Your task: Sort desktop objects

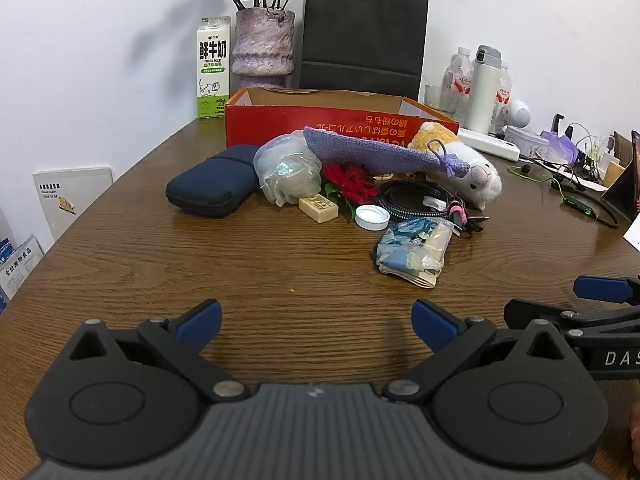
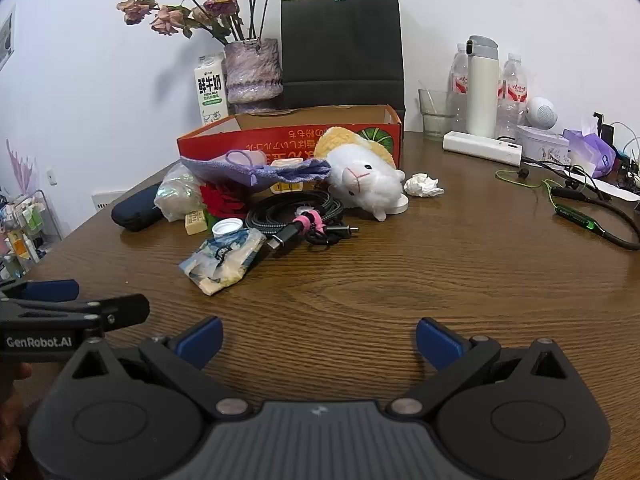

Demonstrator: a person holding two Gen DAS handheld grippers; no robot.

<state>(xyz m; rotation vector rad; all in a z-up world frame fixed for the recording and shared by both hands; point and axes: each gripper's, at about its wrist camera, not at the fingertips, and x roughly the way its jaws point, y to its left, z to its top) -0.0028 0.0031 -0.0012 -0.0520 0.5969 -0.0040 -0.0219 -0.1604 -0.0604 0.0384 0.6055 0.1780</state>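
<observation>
1. Left tool (image 1: pixel 316 326) apart, empty, above bare worktop (image 1: pixel 280 264); right tool (image 2: pixel 319 340) likewise apart, empty.
2. Clutter near red box (image 1: pixel 340 120): dark case (image 1: pixel 208 188), purple pouch (image 1: pixel 380 154), plush sheep (image 2: pixel 364 176), cable coil (image 2: pixel 296 210), white cap (image 1: pixel 372 217).

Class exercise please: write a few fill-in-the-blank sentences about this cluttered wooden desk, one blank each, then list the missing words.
1. The purple knitted pouch lies partly across the white ____ toy.
2. The red cardboard box stands behind the pile and is ____ at the top.
3. Both the left gripper and right gripper have their jaws ____.

Missing words: plush; open; open
</observation>
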